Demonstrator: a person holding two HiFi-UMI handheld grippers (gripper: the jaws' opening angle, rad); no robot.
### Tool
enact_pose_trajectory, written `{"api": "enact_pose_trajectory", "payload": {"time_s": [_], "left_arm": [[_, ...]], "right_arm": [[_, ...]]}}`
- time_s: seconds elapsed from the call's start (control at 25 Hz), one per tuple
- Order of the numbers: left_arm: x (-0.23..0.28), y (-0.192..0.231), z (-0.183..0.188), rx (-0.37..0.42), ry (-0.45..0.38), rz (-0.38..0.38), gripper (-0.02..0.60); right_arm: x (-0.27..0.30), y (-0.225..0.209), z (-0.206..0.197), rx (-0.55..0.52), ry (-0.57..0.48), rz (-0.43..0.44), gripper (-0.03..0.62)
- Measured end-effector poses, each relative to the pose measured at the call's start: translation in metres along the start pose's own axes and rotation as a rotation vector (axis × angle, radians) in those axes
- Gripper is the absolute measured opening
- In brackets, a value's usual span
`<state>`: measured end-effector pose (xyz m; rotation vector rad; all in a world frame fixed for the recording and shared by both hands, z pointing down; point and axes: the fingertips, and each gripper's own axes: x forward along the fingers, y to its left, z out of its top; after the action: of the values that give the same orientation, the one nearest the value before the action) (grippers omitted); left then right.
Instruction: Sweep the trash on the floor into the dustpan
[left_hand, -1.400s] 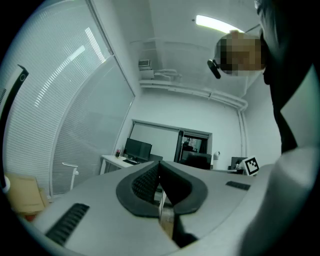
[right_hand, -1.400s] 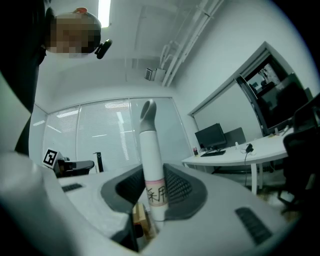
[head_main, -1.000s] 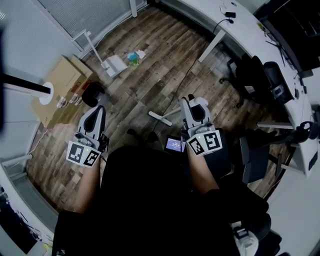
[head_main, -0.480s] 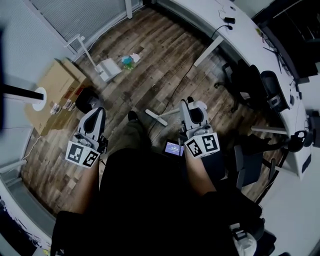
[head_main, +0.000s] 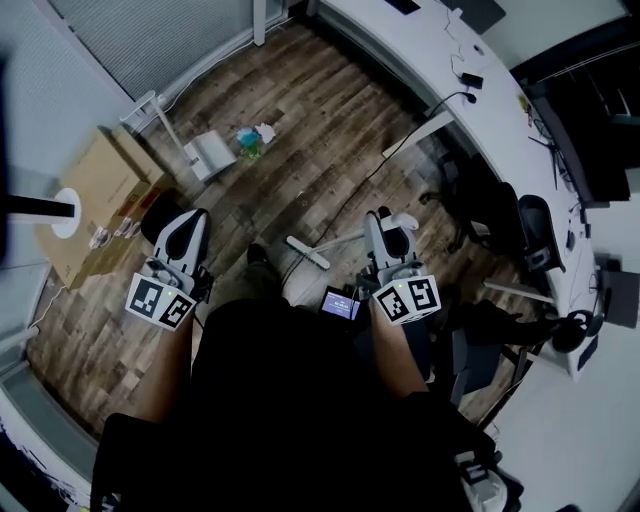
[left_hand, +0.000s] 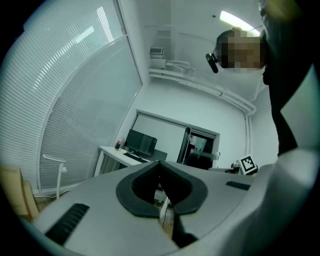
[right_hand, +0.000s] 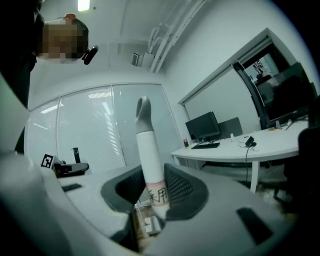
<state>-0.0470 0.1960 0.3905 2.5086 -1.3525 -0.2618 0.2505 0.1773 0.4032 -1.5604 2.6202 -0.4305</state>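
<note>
Stepped forward over the last second; now nearer to trash lying just beside dustpan, near the floor's far edge by the blinds. Carrying broom handle clamped in right gripper, with what looks like the broom head ahead of the feet. Left gripper closed on nothing. Still well apart from trash: approach only, no sweeping yet.
</note>
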Motion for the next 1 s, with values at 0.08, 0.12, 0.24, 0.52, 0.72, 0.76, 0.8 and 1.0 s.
{"api": "enact_pose_trajectory", "payload": {"time_s": [0.08, 0.12, 0.24, 0.52, 0.72, 0.76, 0.8, 1.0], "left_arm": [[0.012, 0.021, 0.004, 0.002, 0.003, -0.001, -0.005], [0.018, 0.032, 0.005, 0.003, 0.006, -0.001, -0.005], [0.033, 0.064, 0.009, 0.005, 0.013, 0.01, -0.005], [0.055, 0.116, 0.035, 0.08, -0.014, 0.104, -0.005], [0.072, 0.153, 0.051, 0.13, -0.034, 0.209, -0.005], [0.076, 0.16, 0.053, 0.139, -0.033, 0.23, -0.005], [0.08, 0.167, 0.054, 0.149, -0.031, 0.25, -0.005], [0.106, 0.203, 0.058, 0.18, -0.014, 0.308, -0.005]], "right_arm": [[0.023, -0.007, 0.004, 0.006, 0.01, -0.011, 0.103], [0.035, -0.01, 0.007, 0.007, 0.012, -0.014, 0.103], [0.07, -0.015, 0.018, -0.003, 0.006, -0.02, 0.103], [0.143, -0.025, 0.052, -0.033, -0.059, -0.025, 0.103], [0.195, -0.034, 0.074, -0.047, -0.089, -0.001, 0.103], [0.205, -0.037, 0.078, -0.047, -0.096, 0.003, 0.103], [0.216, -0.041, 0.08, -0.048, -0.103, 0.007, 0.103], [0.279, -0.061, 0.079, -0.02, -0.085, 0.058, 0.103]]}}
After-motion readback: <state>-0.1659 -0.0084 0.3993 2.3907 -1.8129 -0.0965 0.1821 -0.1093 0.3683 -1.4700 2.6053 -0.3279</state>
